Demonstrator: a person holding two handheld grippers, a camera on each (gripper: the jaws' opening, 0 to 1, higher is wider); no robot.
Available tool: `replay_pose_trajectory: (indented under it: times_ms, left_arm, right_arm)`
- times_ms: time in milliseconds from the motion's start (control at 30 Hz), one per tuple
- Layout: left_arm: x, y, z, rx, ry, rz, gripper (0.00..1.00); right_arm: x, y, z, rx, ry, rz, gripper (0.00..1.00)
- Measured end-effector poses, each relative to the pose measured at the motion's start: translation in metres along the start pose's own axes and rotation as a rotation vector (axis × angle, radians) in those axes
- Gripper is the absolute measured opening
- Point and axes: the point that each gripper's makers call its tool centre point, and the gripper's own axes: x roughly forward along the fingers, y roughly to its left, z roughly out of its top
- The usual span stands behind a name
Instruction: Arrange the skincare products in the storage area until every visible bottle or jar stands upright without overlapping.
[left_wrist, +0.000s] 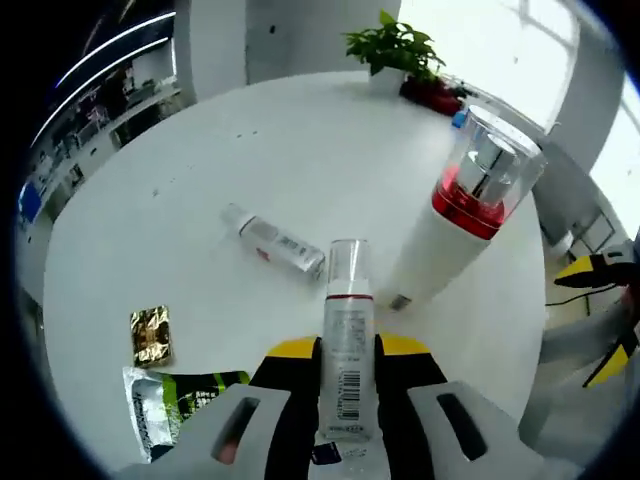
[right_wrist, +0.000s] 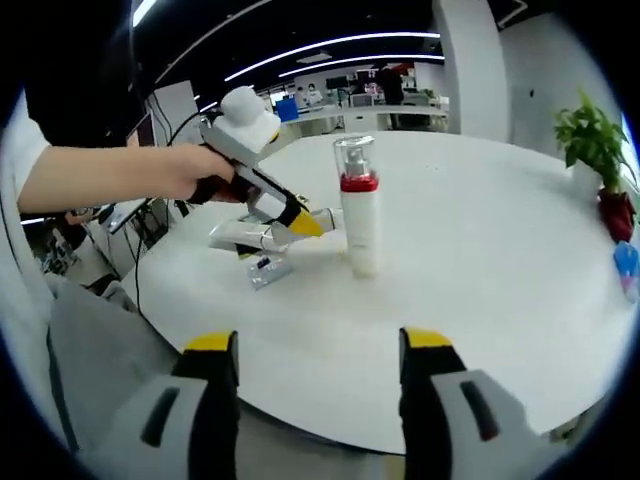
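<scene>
On the round white table (left_wrist: 300, 150) in an office, the left tool (left_wrist: 345, 385) clamps a slim clear-capped bottle (left_wrist: 347, 330), apparently to stand it beside the upright red-collared pump bottle (left_wrist: 465, 215) mid-table, another small bottle (left_wrist: 272, 240) lying nearby, the right tool (right_wrist: 320, 345) gaping empty at the table's edge.

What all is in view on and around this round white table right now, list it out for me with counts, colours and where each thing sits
Tall pump bottle: 1, white with red band and clear cap, standing upright on the table.
Slim tube: 1, clear cap, red ring, barcode label, held in the left tongs.
Small bottle: 1, clear and white, lying on its side mid-table.
Foil sachet: 1, gold, flat on the table.
Packet: 1, green and white, near the table edge.
Potted plant: 1, green, far edge.
Table: 1, white, round.
Left tongs: yellow-tipped, shut on the slim tube.
Right tongs: yellow-tipped, open, empty.
Hand: holding the left tongs.
</scene>
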Motion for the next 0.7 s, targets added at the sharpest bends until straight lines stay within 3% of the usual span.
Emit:
replay_pose_trajectory:
  times_ms: [367,700]
  left_arm:
    - [-0.034,-0.013,-0.003,-0.125,-0.104,-0.023,0.17]
    - [-0.062,-0.031,-0.001,-0.224,-0.211,-0.083,0.17]
  right_arm:
    - [-0.003,0.009,0.005,0.056,-0.024,0.062,0.61]
    - [-0.007,0.018,0.013,0.095,-0.052,0.125,0.61]
